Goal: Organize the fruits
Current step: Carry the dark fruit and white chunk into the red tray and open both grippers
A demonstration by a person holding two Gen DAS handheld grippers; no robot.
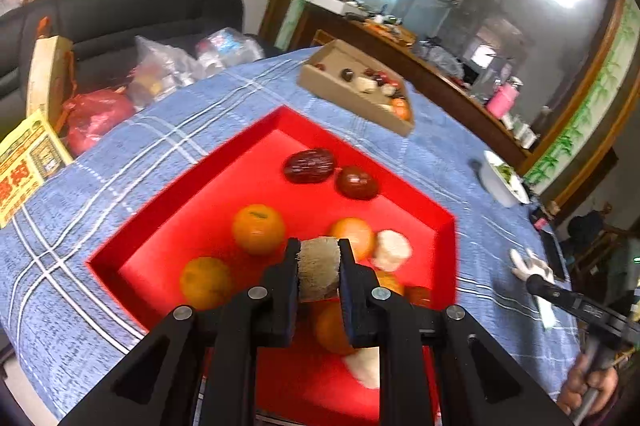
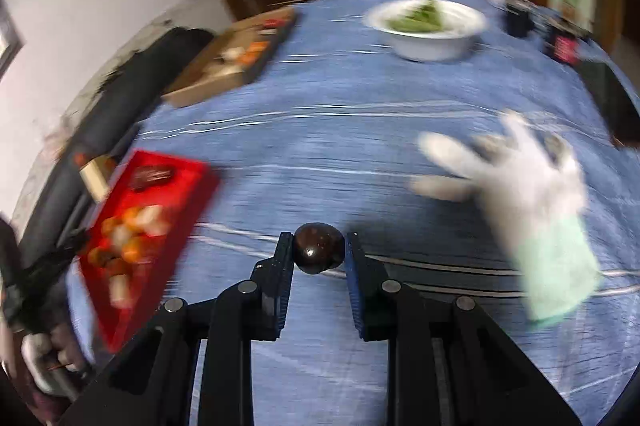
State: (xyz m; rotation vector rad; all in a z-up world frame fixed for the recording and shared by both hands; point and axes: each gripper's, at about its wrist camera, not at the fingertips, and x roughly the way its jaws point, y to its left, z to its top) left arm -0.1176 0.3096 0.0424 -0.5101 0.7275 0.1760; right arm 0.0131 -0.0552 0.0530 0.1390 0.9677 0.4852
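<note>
Left tongs [image 1: 319,258] clench a pale chunk [image 1: 319,268] over the crowded red tray [image 1: 256,129]; right tongs [image 2: 319,250] grip a dark fruit [image 2: 319,246] above open desk [image 2: 340,129].

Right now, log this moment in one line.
left gripper: shut on pale chunk over red tray | right gripper: shut on dark fruit

Left wrist view: close above red tray [image 1: 168,201], angled down. Right wrist view: over blue tablecloth [image 2: 360,105], tray at 9 o'clock. Both share cardboard box [image 1: 340,89].
</note>
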